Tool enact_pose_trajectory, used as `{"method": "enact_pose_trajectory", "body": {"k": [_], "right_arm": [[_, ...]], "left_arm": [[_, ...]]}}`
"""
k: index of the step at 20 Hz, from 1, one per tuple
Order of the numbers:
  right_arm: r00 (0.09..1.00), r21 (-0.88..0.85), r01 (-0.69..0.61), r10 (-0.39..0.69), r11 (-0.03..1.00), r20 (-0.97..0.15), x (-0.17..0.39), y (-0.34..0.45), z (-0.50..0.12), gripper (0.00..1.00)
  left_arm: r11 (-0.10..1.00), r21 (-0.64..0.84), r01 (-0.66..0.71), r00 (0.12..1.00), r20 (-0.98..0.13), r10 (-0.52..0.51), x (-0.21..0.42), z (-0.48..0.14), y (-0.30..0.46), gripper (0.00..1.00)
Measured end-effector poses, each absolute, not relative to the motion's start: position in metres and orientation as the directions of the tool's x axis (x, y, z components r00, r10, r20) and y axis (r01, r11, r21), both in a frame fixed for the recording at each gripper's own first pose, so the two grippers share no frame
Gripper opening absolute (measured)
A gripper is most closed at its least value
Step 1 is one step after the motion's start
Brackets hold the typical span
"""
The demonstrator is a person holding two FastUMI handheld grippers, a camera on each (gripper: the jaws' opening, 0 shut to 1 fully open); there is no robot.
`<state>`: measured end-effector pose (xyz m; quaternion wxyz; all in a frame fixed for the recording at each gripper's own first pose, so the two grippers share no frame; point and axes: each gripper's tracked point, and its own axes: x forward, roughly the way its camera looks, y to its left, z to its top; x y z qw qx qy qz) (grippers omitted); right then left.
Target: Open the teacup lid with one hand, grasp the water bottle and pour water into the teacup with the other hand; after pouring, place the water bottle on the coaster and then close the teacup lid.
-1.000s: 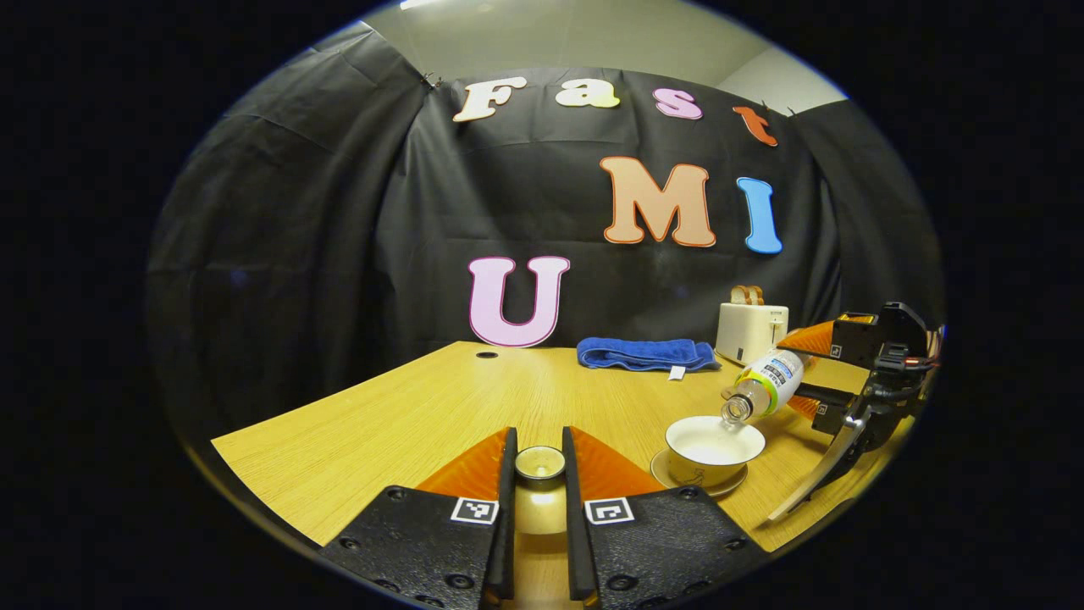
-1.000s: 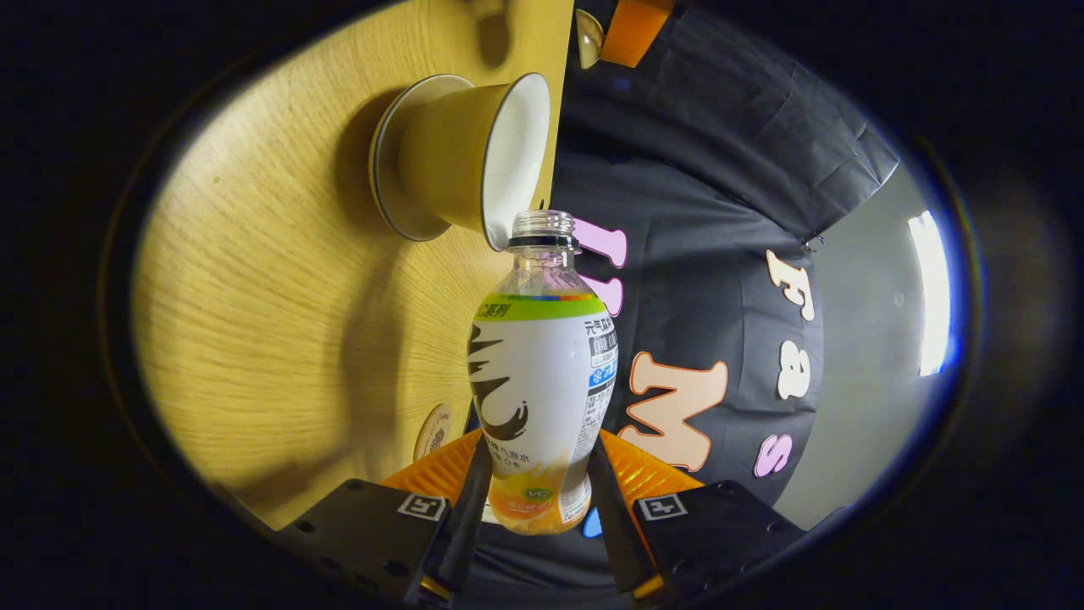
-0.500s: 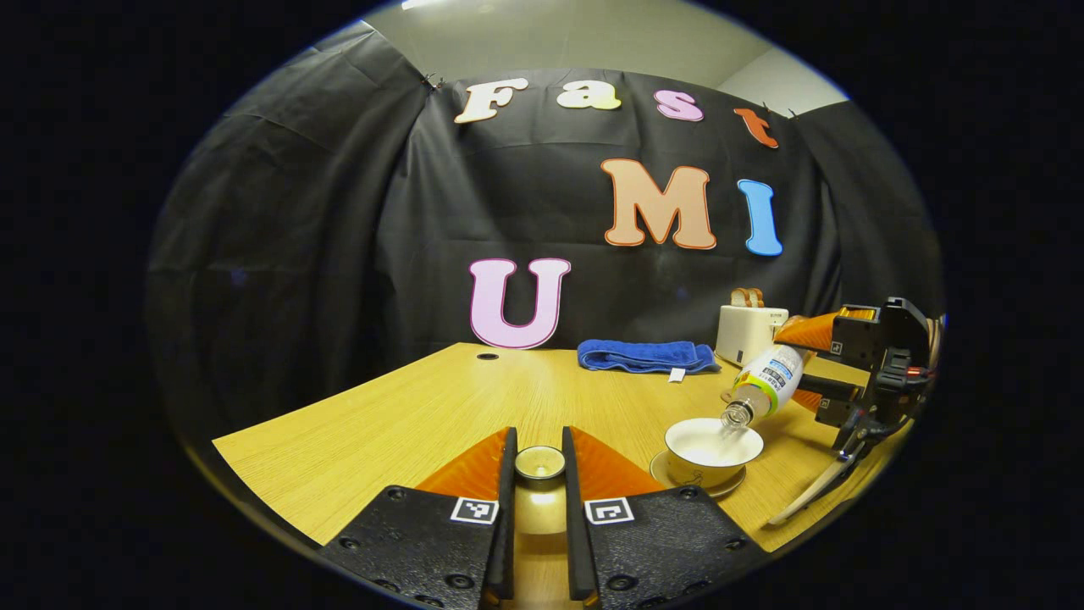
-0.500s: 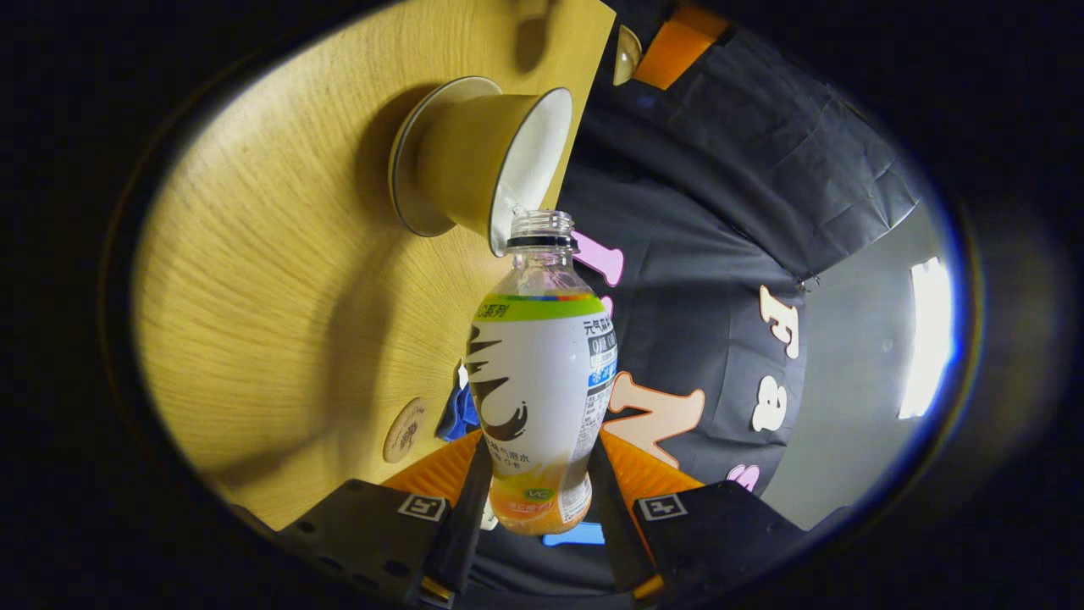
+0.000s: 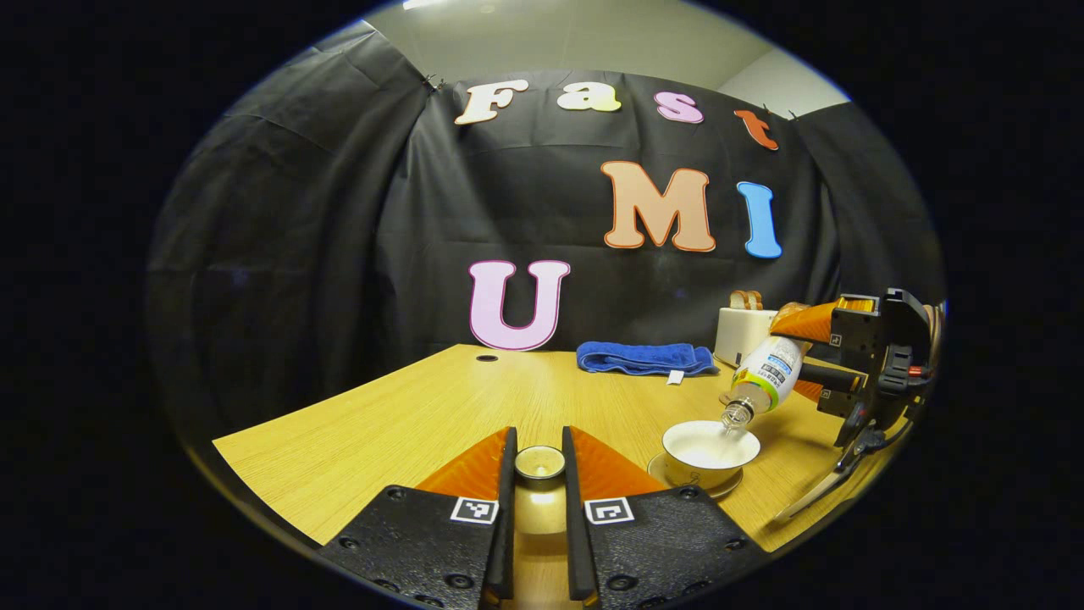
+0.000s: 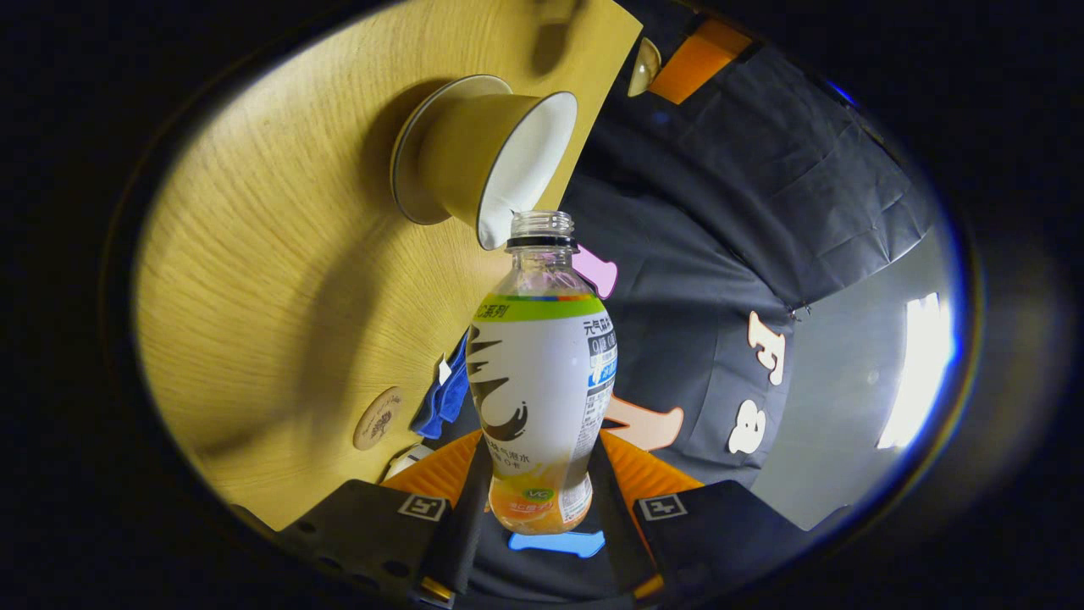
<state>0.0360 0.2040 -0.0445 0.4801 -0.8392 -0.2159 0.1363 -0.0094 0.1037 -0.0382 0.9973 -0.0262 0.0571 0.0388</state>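
Left gripper view: the left gripper sits low over the near edge of the wooden table, its two fingers clenched on the small round knob of the teacup lid, which is held up off the table between them and well apart from the cup. To the right, the open teacup stands on its saucer on the table, white inside. Over it the water bottle is tilted neck-down, its uncapped mouth just above the far right part of the cup's rim; whether water is running cannot be told at this size. The right gripper grasps the bottle's lower body from the right side. Behind, near the booth wall, a folded blue towel lies on the table and a pale toaster stands just right of it, partly behind the bottle. Right gripper view: the scene is rolled on its side, the table filling the left half. The right gripper has both fingers pressed on the base end of the bottle, one on each side. The bottle's open neck points at the teacup, its mouth just beside the cup's rim. The round coaster lies bare on the table, well apart from the cup, with the blue towel just beside it. The left gripper and the lid it holds show small at the top edge.
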Motion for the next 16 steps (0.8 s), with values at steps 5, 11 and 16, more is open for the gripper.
{"method": "enact_pose_trajectory", "body": {"k": [5, 11, 16], "right_arm": [[0.859, -0.844, 0.266, 0.511, -0.467, -0.012, 0.031, 0.205, -0.038, 0.67], [0.860, -0.848, 0.259, 0.509, -0.462, -0.015, 0.036, 0.206, -0.037, 0.67], [0.864, -0.856, 0.236, 0.503, -0.460, -0.032, 0.039, 0.198, -0.050, 0.67]], "left_arm": [[0.996, -0.049, -0.078, 0.991, -0.114, 0.072, -0.009, -0.038, 0.102, 0.23], [0.996, -0.047, -0.074, 0.991, -0.117, 0.069, -0.009, -0.039, 0.099, 0.23], [0.997, -0.046, -0.069, 0.991, -0.122, 0.063, -0.008, -0.039, 0.095, 0.23]]}}
